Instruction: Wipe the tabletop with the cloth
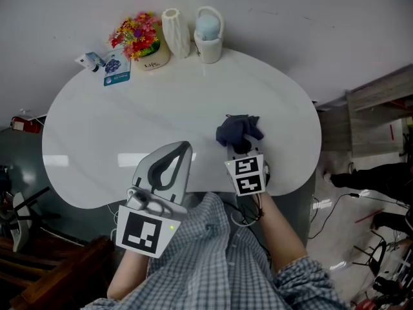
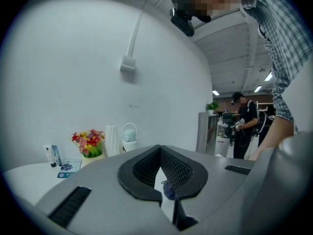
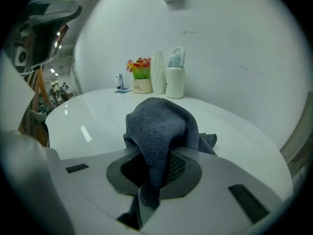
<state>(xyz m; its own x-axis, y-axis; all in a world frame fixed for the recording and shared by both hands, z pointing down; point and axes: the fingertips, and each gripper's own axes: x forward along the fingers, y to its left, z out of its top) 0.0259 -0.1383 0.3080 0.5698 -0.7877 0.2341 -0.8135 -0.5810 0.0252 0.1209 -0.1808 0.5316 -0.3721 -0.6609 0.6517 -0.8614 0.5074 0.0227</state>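
While I am holding the left gripper (image 1: 184,148) pinched together on nothing over the white tabletop's (image 1: 161,108) near edge, flowers (image 1: 137,36), a ribbed vase (image 1: 176,32) and a white jug (image 1: 209,39) are crowding the far rim. The right gripper (image 1: 240,148) is clamping the dark cloth (image 1: 237,130), which is lying bunched on the table, well apart from them.

1. Ribbed white vase (image 1: 176,32): stands upright.
2. Flower pot (image 1: 137,39): holds red and yellow blooms, sits just left of vase.
3. Handled white jar (image 1: 208,36): stands just right of vase, holds something pale blue.
4. Blue card (image 1: 117,70): lies flat beside small tube (image 1: 90,60).
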